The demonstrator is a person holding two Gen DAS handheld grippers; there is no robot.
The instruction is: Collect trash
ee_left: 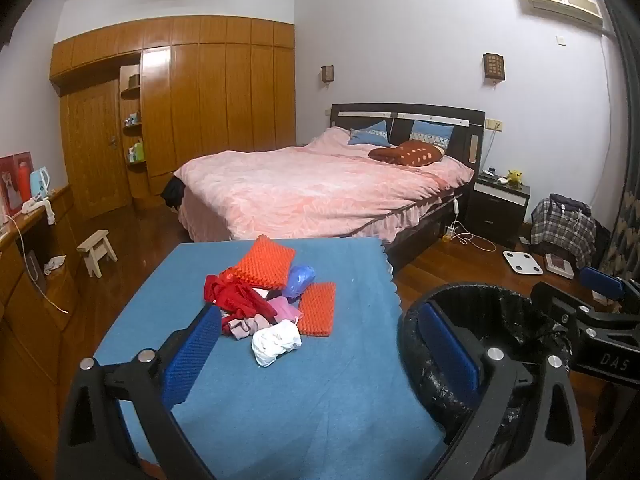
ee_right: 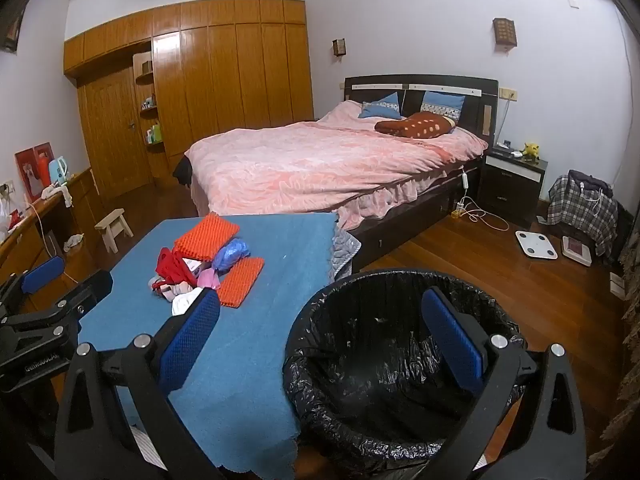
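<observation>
Two grippers hang wide open over the scene, neither holding anything: the left gripper (ee_left: 320, 352) spreads its blue-padded fingers above a table under a blue cloth (ee_left: 280, 392), and the right gripper (ee_right: 320, 332) straddles the gap between that cloth and a trash bin (ee_right: 384, 364) lined with a black bag. In the left wrist view the right gripper's black body carries white letters reading "DAS"; in the right wrist view the left gripper's body shows a partly legible word beginning "Gen". The trash sits in a loose pile near the middle of the cloth: a crumpled white wad (ee_left: 276, 342) nearest the camera, red fabric scraps (ee_left: 236, 298), a pink piece (ee_left: 286, 310), a blue plastic bag (ee_left: 299, 278), and two orange dimpled foam sheets (ee_left: 264, 260). The bin stands on the wooden floor just beside the table's right edge. Beyond lies a bed with a pink cover (ee_left: 320, 188).
</observation>
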